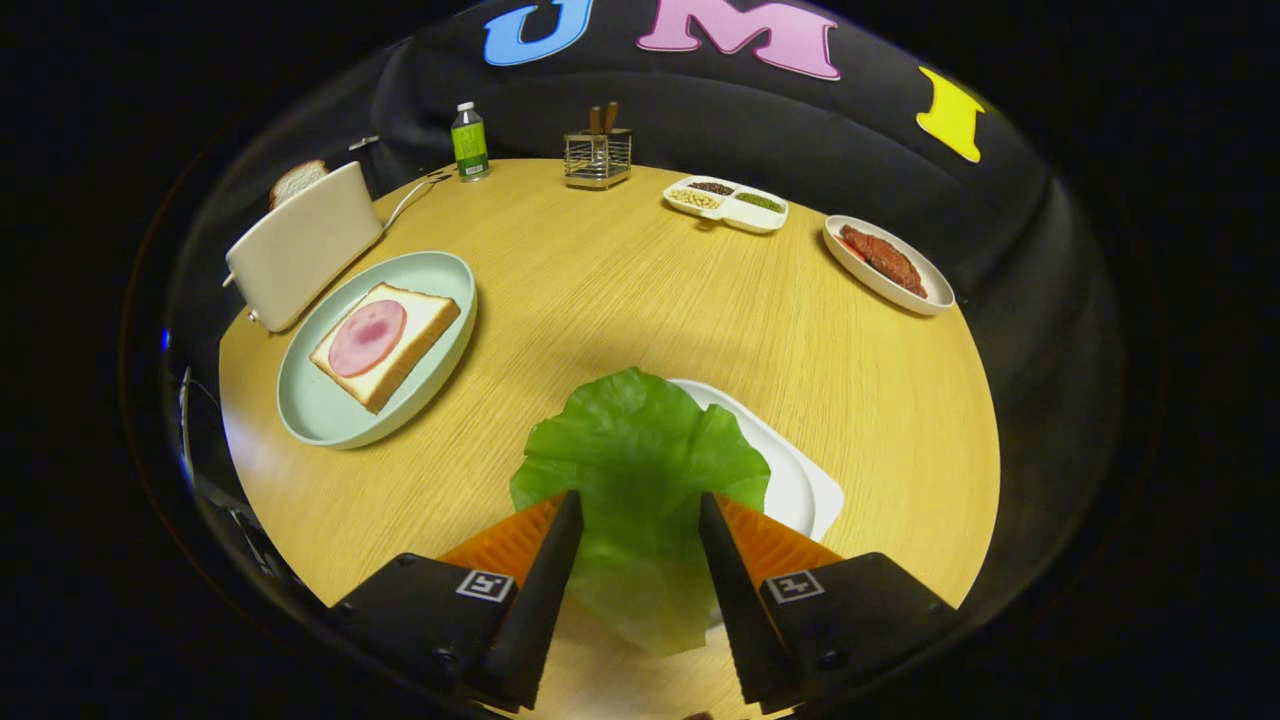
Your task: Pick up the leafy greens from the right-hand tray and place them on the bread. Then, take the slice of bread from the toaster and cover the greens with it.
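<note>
We hold broad green lettuce leaf (640, 460) pinched between fingers (640, 505), lifted over white rectangular tray (800, 480). Step in hand, we judge: carrying greens. Next: swing toward ham-topped bread slice (385, 343) on pale green round plate (330, 415) beside white toaster (300, 245), across wooden surface (620, 290); lay leaf flat.

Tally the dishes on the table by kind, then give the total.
Round plates: 1, the green plate under the bread with ham.
White trays: 1, beside the lettuce leaf held between the fingers of the gripper.
Oval dishes: 1, the meat dish.
Divided dishes: 1, the compartment dish.
Total: 4
</note>
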A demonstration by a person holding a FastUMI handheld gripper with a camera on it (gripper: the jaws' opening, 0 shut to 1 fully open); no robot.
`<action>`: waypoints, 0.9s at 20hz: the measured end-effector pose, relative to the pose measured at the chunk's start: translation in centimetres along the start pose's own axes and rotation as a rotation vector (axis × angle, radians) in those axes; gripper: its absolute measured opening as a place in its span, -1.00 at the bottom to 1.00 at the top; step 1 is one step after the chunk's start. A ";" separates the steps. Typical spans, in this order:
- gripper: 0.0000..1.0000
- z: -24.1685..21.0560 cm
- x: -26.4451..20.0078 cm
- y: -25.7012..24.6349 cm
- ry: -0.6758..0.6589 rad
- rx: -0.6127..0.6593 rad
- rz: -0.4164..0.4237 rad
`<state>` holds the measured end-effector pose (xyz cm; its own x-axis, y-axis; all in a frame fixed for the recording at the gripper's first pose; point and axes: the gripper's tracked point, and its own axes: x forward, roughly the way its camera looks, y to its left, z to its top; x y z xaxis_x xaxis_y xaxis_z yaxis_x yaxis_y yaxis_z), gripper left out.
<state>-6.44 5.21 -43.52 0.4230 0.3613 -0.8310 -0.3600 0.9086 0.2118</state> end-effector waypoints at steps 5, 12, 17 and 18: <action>-0.39 0.2 0.4 0.7 -0.004 -0.033 0.024; -0.85 0.6 -0.4 0.8 -0.036 -0.066 -0.002; -0.85 2.7 -2.9 0.3 -0.119 -0.033 -0.014; -0.85 3.4 -3.6 0.4 -0.141 -0.029 -0.012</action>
<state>-5.31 4.97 -38.73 0.5395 0.3780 -0.7523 -0.3773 0.9074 0.1853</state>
